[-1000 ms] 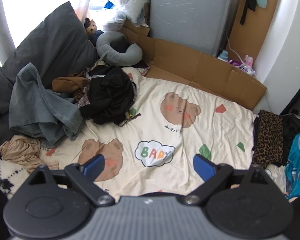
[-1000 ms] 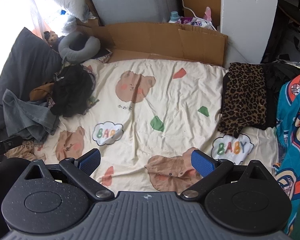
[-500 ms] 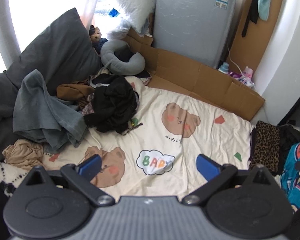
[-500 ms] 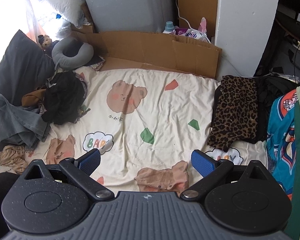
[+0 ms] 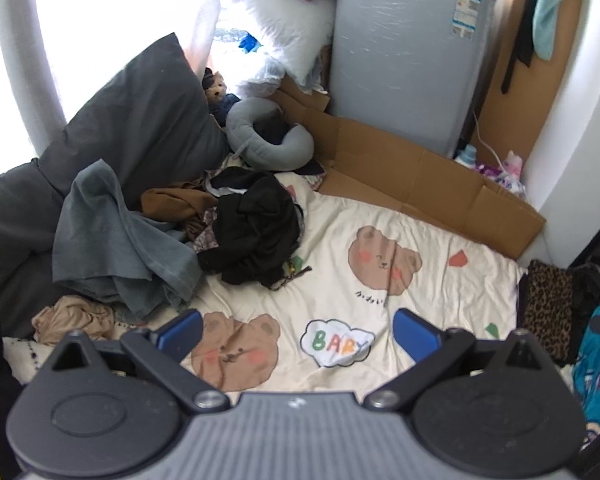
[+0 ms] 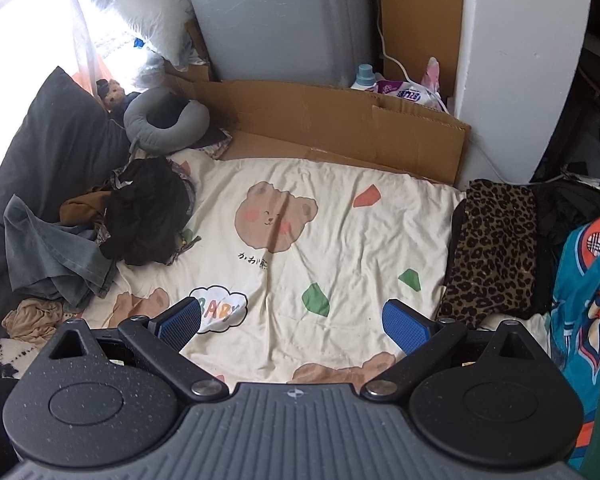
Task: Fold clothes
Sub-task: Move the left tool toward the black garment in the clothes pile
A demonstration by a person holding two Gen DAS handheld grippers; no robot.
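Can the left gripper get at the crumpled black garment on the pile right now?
Probably yes: the left gripper is open and empty, and the crumpled black garment lies on top of the pile, uncovered, ahead and to its left.

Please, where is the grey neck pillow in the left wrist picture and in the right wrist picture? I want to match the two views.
Left wrist: the grey neck pillow lies upper centre-left, beside the dark pillow.
Right wrist: it lies upper left, at the end of the cardboard.
Shared landmark: the black clothes heap lies just below it in both views.
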